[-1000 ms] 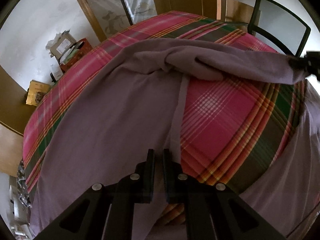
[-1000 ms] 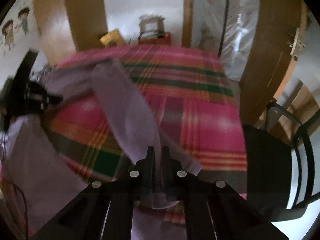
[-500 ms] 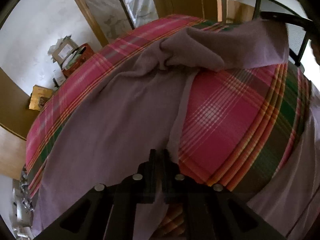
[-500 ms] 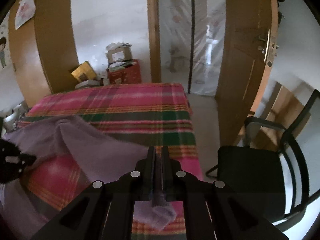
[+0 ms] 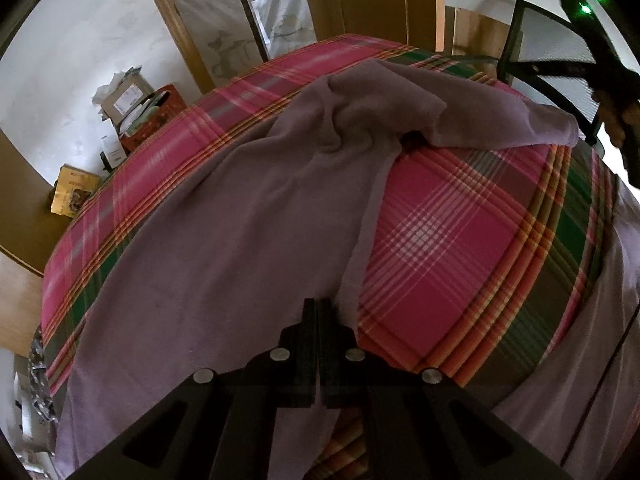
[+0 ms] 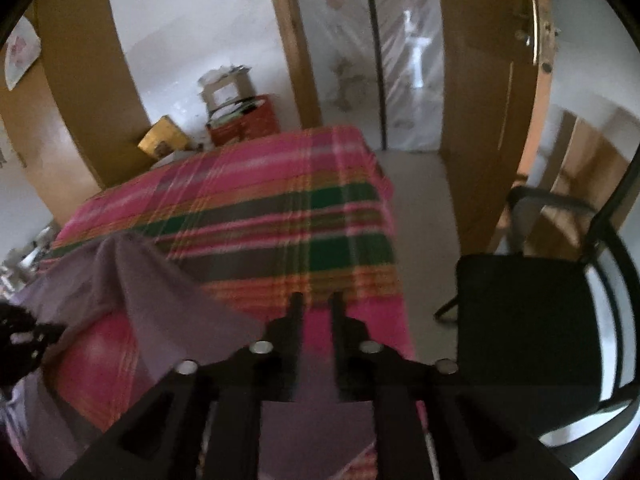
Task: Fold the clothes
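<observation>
My left gripper (image 5: 318, 308) is clamped tight on the near hem of the purple garment (image 5: 240, 216), which lies spread over the plaid blanket (image 5: 460, 240) with its far end bunched. My right gripper (image 6: 316, 300) is opening, jaws parted; purple cloth lies between and under them, not pinched. A black chair (image 6: 528, 320) stands just right of the bed.

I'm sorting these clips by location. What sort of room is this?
Most likely a bedroom in a home. A plaid-covered bed fills the view with a purple garment spread on it, wooden doors stand behind, and boxes are stacked by the wall beside a black chair.
</observation>
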Demonstrator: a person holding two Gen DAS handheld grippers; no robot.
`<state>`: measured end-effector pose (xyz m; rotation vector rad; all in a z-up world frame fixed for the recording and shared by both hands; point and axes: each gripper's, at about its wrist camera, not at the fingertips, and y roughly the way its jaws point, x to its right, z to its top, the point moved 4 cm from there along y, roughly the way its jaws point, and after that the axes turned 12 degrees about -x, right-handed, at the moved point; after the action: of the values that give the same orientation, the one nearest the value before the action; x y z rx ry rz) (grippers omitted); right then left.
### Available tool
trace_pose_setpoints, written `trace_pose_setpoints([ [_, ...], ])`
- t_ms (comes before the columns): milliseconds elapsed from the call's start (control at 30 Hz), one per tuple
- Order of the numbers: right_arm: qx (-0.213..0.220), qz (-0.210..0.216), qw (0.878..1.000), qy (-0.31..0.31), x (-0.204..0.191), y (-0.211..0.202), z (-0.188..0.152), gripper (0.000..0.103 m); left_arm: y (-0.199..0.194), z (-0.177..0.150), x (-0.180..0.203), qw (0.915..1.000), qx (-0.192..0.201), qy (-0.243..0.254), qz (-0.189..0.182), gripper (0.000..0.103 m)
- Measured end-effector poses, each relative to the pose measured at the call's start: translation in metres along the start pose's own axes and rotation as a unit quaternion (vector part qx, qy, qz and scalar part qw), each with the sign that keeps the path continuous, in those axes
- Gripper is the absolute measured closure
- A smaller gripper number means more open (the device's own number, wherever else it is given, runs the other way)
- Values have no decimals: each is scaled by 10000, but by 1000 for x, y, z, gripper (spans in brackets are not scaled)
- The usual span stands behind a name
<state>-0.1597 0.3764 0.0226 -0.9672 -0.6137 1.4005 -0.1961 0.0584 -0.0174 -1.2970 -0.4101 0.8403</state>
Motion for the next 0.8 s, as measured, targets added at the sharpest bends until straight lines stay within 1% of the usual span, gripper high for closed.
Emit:
trace_pose_setpoints([
  [33, -9, 67, 10000, -16, -2, -2, -6, 68, 1, 1, 0, 10000, -8, 1, 7, 103],
  [133, 4, 174, 9997, -151, -11, -10, -23, 64, 1, 1, 0, 10000, -18, 2, 15, 103],
  [233, -22, 66, 9990, -442, -22, -16, -39, 62, 1, 2, -1, 10000, -16, -4, -18, 103],
  [300, -18, 5, 9970, -772, -32, -20, -53, 53, 1, 2, -1, 10000, -7, -17, -43, 103],
  [333, -52, -77, 9950, -998, -39, -20, -60, 45, 1, 2, -1, 10000, -8, -25, -78, 103],
  [433, -222, -457, 9871, -1517, -55, -15, -78, 45, -2, 3, -3, 9998, 23, -122, -163, 103],
  [500, -268, -689, 9819, -1741, -60, -10, -86, 45, -5, 5, -4, 9996, 63, -159, -212, 103],
  [567, -319, -885, 9789, -1812, -59, -6, -89, 45, -7, 5, -4, 9995, 99, -187, -218, 103],
  [700, -314, -1117, 9757, -1858, -54, -2, -91, 46, -11, 6, -6, 9992, 142, -284, -250, 103],
  [733, -280, -1181, 9744, -1893, -53, -2, -92, 50, -11, 6, -8, 9991, 136, -329, -232, 103],
  [767, -267, -1227, 9737, -1902, -52, -2, -92, 58, -10, 6, -9, 9991, 112, -341, -247, 103],
  [800, -264, -1276, 9733, -1891, -50, -2, -91, 62, -9, 8, -10, 9989, 93, -376, -247, 103],
])
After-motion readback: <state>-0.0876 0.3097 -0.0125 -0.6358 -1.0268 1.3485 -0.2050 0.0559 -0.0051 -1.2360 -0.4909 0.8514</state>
